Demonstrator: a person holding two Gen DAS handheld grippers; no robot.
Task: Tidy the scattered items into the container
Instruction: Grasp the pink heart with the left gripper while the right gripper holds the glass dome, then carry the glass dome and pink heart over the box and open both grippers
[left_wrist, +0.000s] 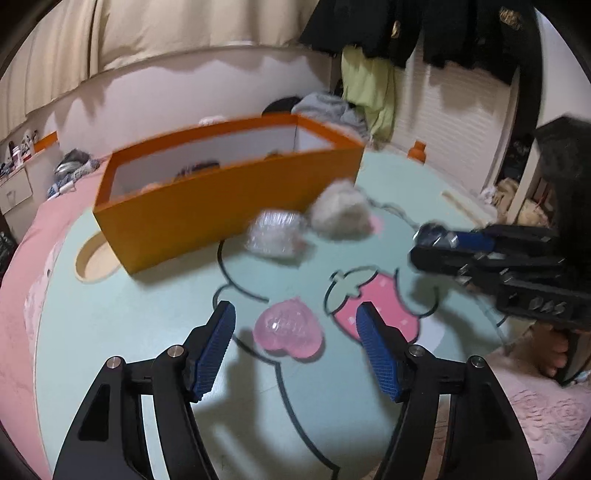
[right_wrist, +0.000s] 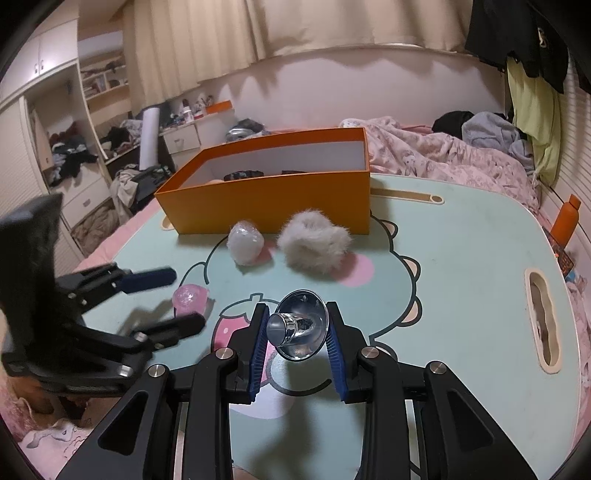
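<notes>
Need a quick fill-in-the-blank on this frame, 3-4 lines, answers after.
1. The right gripper is shut on a shiny ____ object.
2. The pink heart lies between the open fingers of the ____ gripper.
3. The container is an open box coloured ____.
4. The fluffy grey item sits on the table, ____ the box.

Missing words: metal; left; orange; outside

The orange box (right_wrist: 266, 195) wall is hiding most of what's inside; the left tongs (right_wrist: 181, 299) are showing up blurry.
</notes>
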